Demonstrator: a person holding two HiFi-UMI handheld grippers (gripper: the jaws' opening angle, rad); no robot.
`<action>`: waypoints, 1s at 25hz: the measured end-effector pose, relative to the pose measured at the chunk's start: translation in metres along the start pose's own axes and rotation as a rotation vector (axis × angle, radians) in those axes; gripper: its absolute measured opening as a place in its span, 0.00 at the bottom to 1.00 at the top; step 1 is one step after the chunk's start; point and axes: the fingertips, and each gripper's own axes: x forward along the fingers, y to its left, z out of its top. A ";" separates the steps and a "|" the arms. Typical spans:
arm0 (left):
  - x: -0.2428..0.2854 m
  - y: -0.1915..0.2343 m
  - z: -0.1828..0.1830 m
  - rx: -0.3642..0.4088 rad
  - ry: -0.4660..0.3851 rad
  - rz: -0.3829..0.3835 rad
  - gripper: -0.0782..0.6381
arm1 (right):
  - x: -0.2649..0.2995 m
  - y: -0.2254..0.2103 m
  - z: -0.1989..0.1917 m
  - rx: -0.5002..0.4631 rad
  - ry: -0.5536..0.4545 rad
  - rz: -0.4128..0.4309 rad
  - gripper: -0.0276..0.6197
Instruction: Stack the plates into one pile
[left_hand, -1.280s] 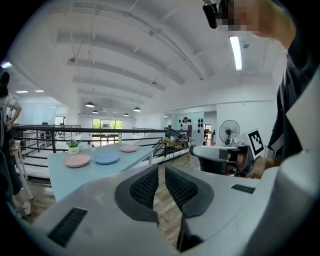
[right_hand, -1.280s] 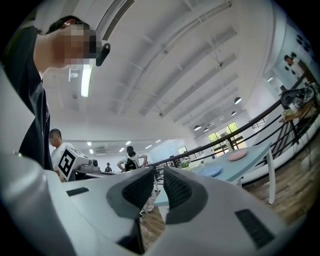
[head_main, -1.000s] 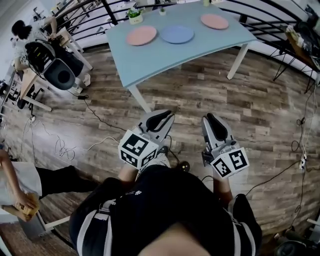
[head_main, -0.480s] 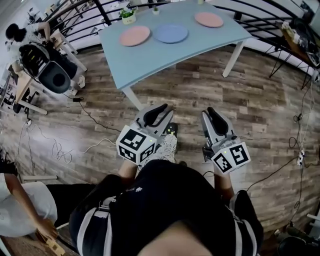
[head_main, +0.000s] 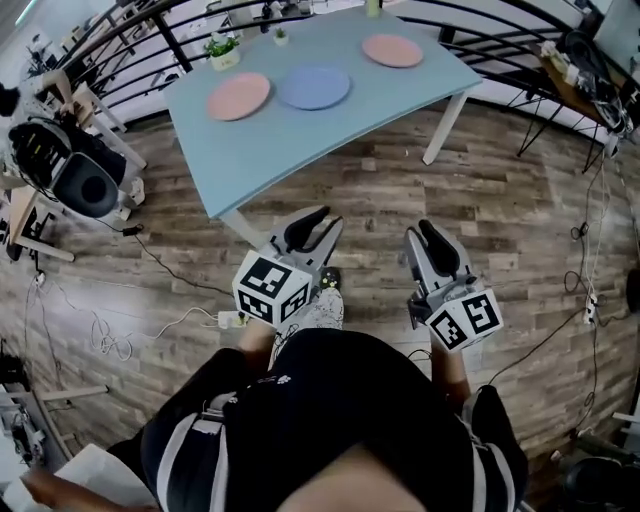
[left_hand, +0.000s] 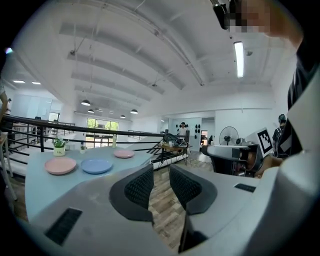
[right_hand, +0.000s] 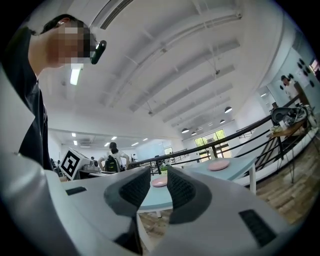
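Left gripper (head_main: 311, 224), right gripper (head_main: 431, 237): both empty, jaws parted, well short of the table (head_main: 300, 140); pink plate (head_main: 238, 96), blue plate (head_main: 314, 87), far pink plate (head_main: 392, 50) lie apart.

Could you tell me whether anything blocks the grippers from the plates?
Nothing visible does. Only wooden floor lies between the left gripper, the right gripper and the table, where the three plates lie.

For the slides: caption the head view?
Left gripper and right gripper, open and empty, short of the table with two pink plates, one blue plate, unstacked.
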 end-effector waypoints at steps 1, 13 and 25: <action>0.007 0.005 0.001 -0.003 0.000 -0.006 0.22 | 0.006 -0.006 0.000 0.003 0.000 -0.006 0.20; 0.074 0.115 0.027 -0.010 0.009 -0.010 0.24 | 0.118 -0.061 0.015 0.028 0.018 -0.044 0.22; 0.118 0.222 0.033 -0.019 0.015 0.006 0.25 | 0.216 -0.099 0.011 0.038 0.040 -0.082 0.22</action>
